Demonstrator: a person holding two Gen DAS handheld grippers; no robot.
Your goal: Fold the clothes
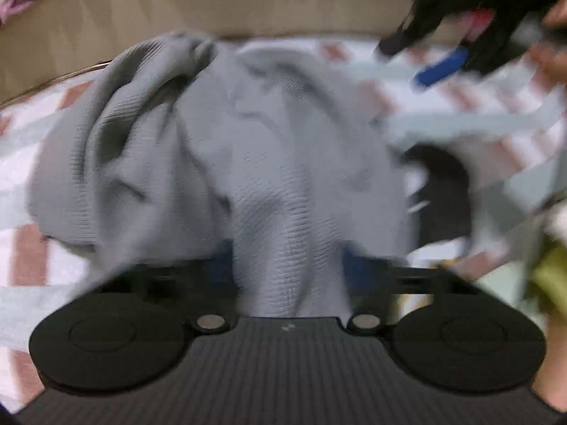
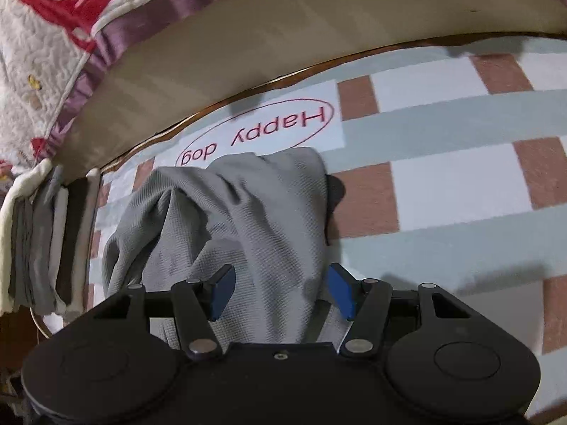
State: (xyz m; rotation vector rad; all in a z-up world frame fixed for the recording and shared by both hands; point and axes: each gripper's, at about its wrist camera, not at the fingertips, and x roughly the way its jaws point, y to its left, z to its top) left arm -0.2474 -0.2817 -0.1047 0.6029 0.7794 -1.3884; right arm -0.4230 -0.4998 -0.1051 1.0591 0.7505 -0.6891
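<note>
A grey knit garment (image 1: 226, 148) lies bunched on the checked bed sheet (image 1: 71, 265). In the left wrist view my left gripper (image 1: 287, 269) is closed around a fold of it; cloth hides most of the blue pads. The right gripper (image 1: 443, 46) shows there at the upper right, blurred, held above the sheet. In the right wrist view the same garment (image 2: 234, 219) drapes between the blue pads (image 2: 221, 292) of my right gripper (image 2: 280, 292). The jaws stand apart with cloth between them.
A beige headboard (image 2: 283, 35) borders the bed's far edge, with a quilted red-and-white blanket (image 2: 42, 35) beyond. A stack of folded clothes (image 2: 39, 233) sits at the left. The sheet (image 2: 443, 184) carries a "Happy dog" print. A dark item (image 1: 443, 194) lies right of the garment.
</note>
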